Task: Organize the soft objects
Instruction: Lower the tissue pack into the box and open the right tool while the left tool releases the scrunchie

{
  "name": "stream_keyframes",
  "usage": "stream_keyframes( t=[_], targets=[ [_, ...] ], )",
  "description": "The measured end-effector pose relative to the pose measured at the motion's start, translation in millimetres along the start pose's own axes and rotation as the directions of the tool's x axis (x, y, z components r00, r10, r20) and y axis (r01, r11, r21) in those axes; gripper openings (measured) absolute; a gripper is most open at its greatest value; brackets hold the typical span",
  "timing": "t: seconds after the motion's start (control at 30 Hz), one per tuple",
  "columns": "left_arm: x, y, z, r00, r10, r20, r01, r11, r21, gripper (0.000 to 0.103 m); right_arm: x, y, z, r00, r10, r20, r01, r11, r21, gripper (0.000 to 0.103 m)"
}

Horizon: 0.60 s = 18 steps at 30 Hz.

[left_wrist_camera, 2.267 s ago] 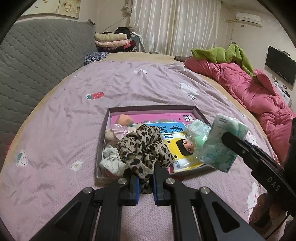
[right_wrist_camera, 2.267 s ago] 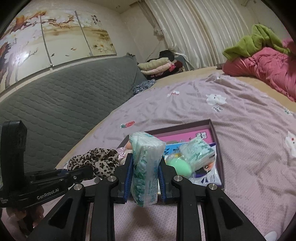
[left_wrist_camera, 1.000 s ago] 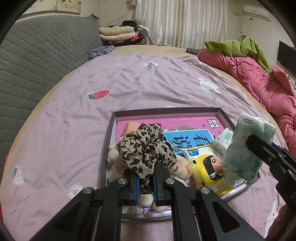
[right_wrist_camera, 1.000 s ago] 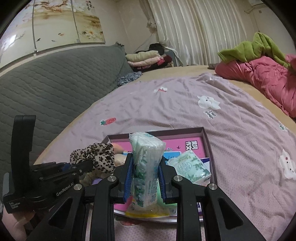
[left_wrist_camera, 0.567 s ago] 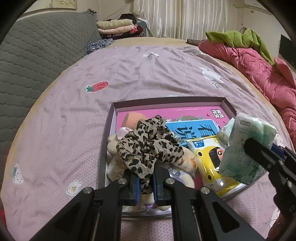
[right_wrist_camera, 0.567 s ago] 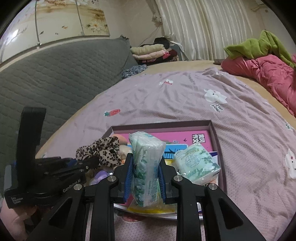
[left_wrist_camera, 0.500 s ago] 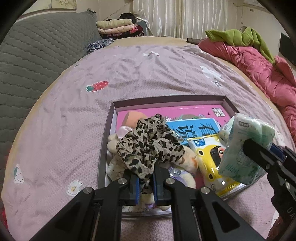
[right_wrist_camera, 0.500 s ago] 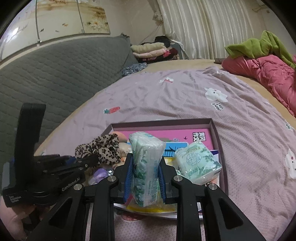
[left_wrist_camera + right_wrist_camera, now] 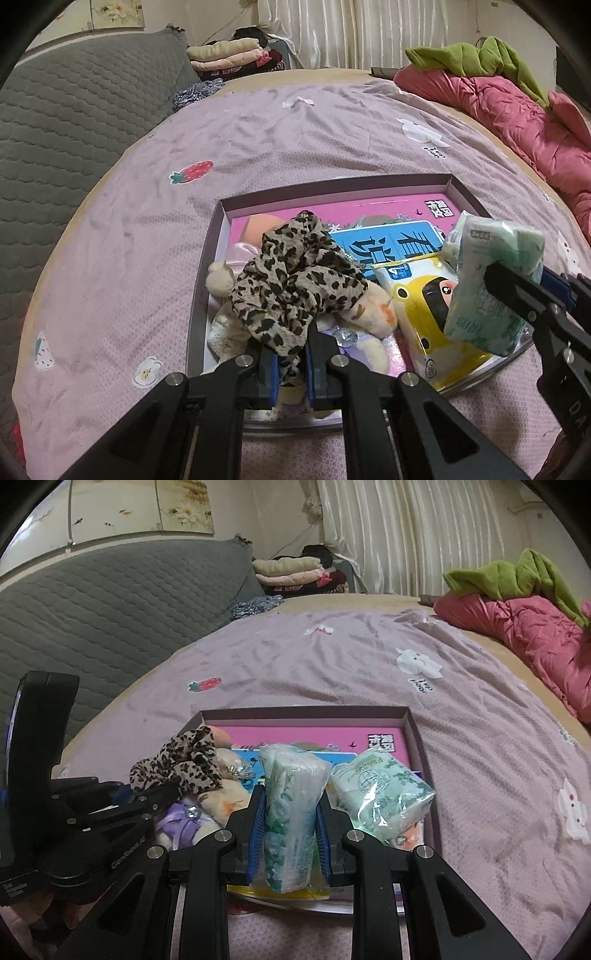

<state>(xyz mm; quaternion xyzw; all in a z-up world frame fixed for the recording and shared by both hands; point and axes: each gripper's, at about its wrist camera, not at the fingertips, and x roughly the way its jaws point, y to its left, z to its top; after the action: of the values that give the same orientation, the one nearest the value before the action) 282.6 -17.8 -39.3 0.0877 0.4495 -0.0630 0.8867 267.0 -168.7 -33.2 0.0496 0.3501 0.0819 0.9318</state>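
Your left gripper (image 9: 290, 363) is clamped on the leopard scrunchie (image 9: 295, 280), pinching 1 gathered fold low down while the rest flops over the jaws. It hangs above the left half of the shallow box (image 9: 332, 186), over the plush toy (image 9: 369, 314). Scrunchie looks very light, floppy and stretchy, no fixed shape, so grab a thick bunched part, not a single thin layer, or it will slide out.

Your right gripper (image 9: 290, 834) is squeezed on the upright tissue pack (image 9: 291, 812), pads on its 2 flat faces, held over the near edge of the box. Pack looks light and squashy, and its plastic wrap is likely slick; hold it mid-body across the broad faces, not at the crinkly sealed ends.

A 2nd tissue pack (image 9: 380, 794) lies in the right part of the box, on top of the yellow packet (image 9: 424, 314) and pink book (image 9: 332, 214). Box sits on the purple bedsheet (image 9: 258, 147). It's crowded, so I'd guess soft pieces could snag or tip when set down.
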Motion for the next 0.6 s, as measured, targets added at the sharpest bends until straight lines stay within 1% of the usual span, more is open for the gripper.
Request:
stream_keyframes(
  t=[0.2, 0.4, 0.43, 0.47, 0.6],
  targets=[
    [2.2, -0.3, -0.7, 1.000, 0.007, -0.002, -0.007, 1.000, 0.007, 0.011, 4.9, 1.3, -3.1, 1.000, 0.022, -0.018, -0.022, 1.000, -0.001, 0.025],
    [4.0, -1.2, -2.1, 1.000, 0.007, -0.006, -0.007, 1.000, 0.013, 0.011, 4.8, 0.6, -2.5, 1.000, 0.004, -0.012, -0.004, 1.000, -0.011, 0.027],
    [4.1, -1.2, -2.2, 1.000, 0.007, -0.005, -0.007, 1.000, 0.013, 0.011, 4.3, 1.1, -2.7, 1.000, 0.002, -0.010, -0.002, 1.000, -0.015, 0.029],
    [4.3, -1.1, -2.1, 1.000, 0.008, -0.006, -0.008, 1.000, 0.014, 0.011, 4.2, 1.6, -2.8, 1.000, 0.002, -0.009, -0.002, 1.000, -0.019, 0.034],
    [4.6, -1.1, -2.0, 1.000, 0.007, -0.006, -0.007, 1.000, 0.013, 0.011, 2.2, 2.1, -2.4, 1.000, 0.016, 0.002, -0.016, 1.000, -0.020, 0.041]
  ],
)
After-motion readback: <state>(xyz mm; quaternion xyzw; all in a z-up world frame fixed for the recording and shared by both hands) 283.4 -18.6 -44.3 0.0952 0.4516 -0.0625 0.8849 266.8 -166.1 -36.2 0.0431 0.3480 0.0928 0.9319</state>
